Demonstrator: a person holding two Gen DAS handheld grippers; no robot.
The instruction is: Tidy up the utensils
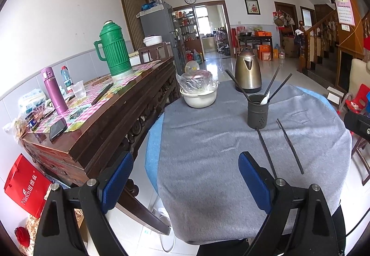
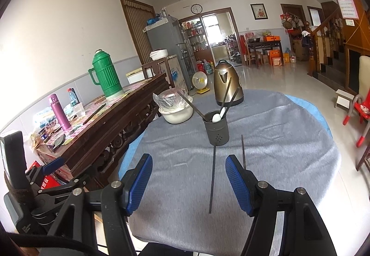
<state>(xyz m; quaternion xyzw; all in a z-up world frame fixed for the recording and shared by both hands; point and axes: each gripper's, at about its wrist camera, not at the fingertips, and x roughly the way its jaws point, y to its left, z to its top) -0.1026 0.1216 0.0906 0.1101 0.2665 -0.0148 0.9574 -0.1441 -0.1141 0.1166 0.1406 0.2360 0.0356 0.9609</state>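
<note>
A dark perforated utensil holder (image 1: 257, 111) (image 2: 217, 129) stands mid-table on the grey cloth (image 1: 208, 152) (image 2: 277, 140). It holds three black chopsticks and a white spoon (image 2: 217, 117). Two black chopsticks lie on the cloth in front of it: one (image 1: 267, 154) (image 2: 212, 179) and another (image 1: 291, 146) (image 2: 243, 152) to its right. My left gripper (image 1: 186, 177) is open and empty above the table's near left edge. My right gripper (image 2: 188, 179) is open and empty; the nearer chopstick lies between its blue fingers (image 2: 238, 186), below them.
A bronze kettle (image 1: 248, 71) (image 2: 227, 83) stands at the table's far side. A white bowl with a bagged pot (image 1: 198, 91) (image 2: 175, 109) sits at far left. A wooden sideboard (image 1: 97, 117) with a green thermos (image 1: 114, 50) stands left of the table.
</note>
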